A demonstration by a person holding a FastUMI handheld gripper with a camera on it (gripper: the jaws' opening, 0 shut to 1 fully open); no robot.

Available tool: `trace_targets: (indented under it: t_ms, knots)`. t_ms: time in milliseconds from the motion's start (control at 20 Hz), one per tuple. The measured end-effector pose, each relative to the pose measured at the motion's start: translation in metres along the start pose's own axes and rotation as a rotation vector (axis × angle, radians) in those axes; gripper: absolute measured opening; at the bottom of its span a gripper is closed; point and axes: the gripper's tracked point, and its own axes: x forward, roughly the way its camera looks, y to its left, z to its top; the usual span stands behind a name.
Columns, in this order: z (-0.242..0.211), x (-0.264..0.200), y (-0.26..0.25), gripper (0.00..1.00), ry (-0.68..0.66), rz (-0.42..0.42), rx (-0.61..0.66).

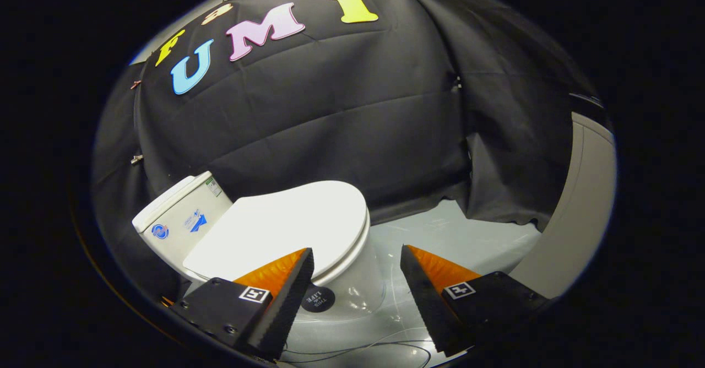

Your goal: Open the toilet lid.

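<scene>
Toilet lid down flat over white bowl, just ahead of the left finger, cistern behind it against black cloth wall, grey floor alongside, jaws apart and empty, small dark round label, possibly a sticker, on bowl front.

Booth wall: black cloth, creased, hung across the far side, with a further fold draping down at right. Floor: pale grey, glossy. Curved grey panel: far right edge. Small clips: on cloth, left.
</scene>
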Motion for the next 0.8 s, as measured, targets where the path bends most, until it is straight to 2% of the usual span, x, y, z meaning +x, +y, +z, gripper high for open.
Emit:
trace_targets:
  t_ms: [200, 450, 550, 700, 800]
  knots:
    - [-0.022, 0.004, 0.006, 0.99, 0.074, 0.060, 0.086]
    - [-0.054, 0.004, 0.013, 0.95, 0.208, 0.148, 0.327]
    - [-0.069, 0.007, 0.009, 0.79, 0.274, 0.157, 0.471]
    - [-0.075, 0.007, 0.014, 0.77, 0.327, 0.215, 0.670]
    - [-0.082, 0.012, 0.013, 0.54, 0.333, 0.213, 0.719]
